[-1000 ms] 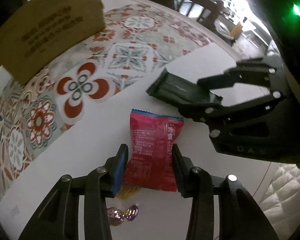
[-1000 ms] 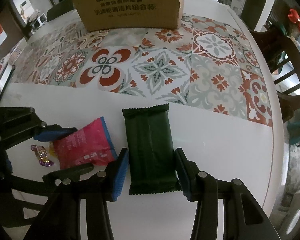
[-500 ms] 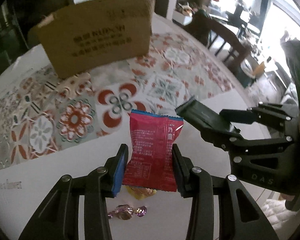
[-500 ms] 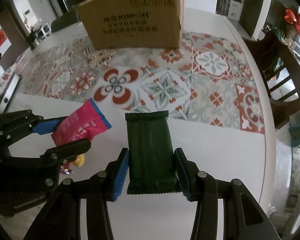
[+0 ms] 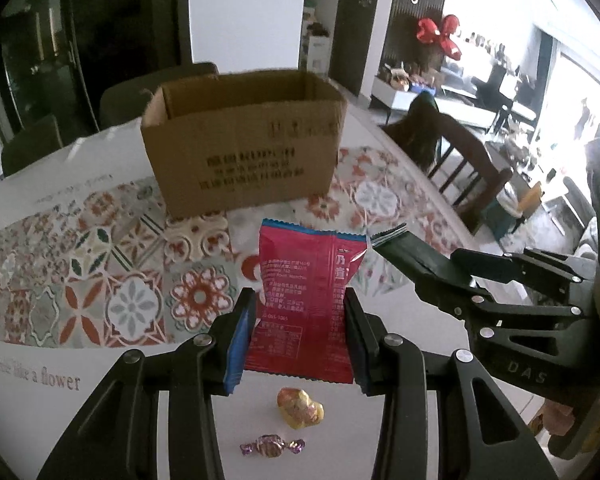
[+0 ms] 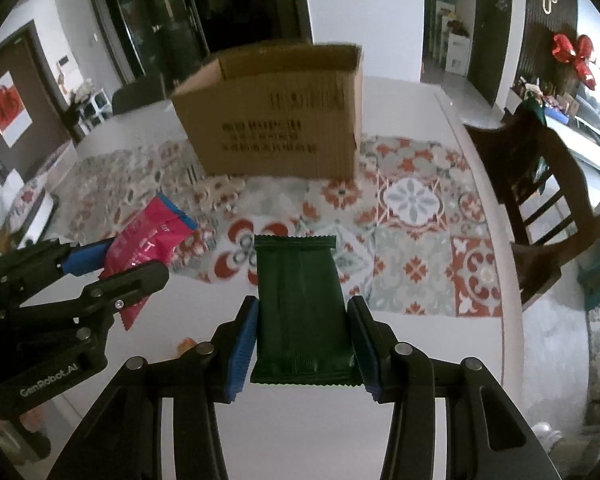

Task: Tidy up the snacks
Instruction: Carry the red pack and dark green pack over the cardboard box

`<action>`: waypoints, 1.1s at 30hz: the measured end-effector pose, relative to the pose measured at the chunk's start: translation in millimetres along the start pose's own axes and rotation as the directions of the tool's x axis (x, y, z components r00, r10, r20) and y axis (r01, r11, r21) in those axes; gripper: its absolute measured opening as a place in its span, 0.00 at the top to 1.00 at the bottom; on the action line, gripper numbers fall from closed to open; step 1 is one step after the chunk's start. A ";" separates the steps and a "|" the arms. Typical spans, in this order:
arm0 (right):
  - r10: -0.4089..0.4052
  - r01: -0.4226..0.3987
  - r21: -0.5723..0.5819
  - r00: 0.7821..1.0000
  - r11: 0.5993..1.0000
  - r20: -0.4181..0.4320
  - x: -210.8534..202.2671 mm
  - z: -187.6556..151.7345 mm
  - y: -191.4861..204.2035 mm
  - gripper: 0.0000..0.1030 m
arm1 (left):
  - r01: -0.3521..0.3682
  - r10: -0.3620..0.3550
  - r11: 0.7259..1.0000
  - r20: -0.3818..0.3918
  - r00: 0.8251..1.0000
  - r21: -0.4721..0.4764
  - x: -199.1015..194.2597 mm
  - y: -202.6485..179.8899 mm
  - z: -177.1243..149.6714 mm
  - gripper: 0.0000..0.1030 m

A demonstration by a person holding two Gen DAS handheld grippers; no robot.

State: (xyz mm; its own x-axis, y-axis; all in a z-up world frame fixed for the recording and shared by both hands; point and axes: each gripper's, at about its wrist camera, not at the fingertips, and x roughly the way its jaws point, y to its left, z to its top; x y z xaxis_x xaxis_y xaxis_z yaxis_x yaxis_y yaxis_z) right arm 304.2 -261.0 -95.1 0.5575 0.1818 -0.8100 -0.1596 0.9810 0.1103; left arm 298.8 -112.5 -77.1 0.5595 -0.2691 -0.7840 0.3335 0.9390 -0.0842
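The left tool (image 5: pixel 298 334) tilts downward above the white tabletop (image 5: pixel 112 364), its jaws partly closed and pinching a red snack packet (image 5: pixel 304 300) by its sides, clear of the surface. Just to its right, the right tool (image 6: pixel 302 346) is angled down the same way, its blue pads (image 6: pixel 242 346) clamped on a dark green snack packet (image 6: pixel 302 308) held in the air. An open cardboard box (image 5: pixel 244 148) stands on the far side on a patterned mat (image 5: pixel 100 276), while a gold candy (image 5: pixel 300 408) and a purple candy (image 5: pixel 272 446) lie on the near tabletop under the left tool.
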 end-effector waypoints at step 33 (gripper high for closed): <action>0.049 -0.052 0.007 0.968 0.999 0.246 -8.3 136.2 4.9 0.55 | -0.098 0.116 0.990 0.179 0.977 -0.104 -9.4 53.5 134.7 0.59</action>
State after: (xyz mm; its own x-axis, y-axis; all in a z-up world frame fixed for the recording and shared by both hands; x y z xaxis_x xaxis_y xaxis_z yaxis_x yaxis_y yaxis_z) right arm 409.7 -248.5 -9.5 0.7324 0.2406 -0.6369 -0.1826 0.9706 0.1567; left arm 413.6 -88.6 8.7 0.7207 -0.1926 -0.6660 0.1966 0.9780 -0.0702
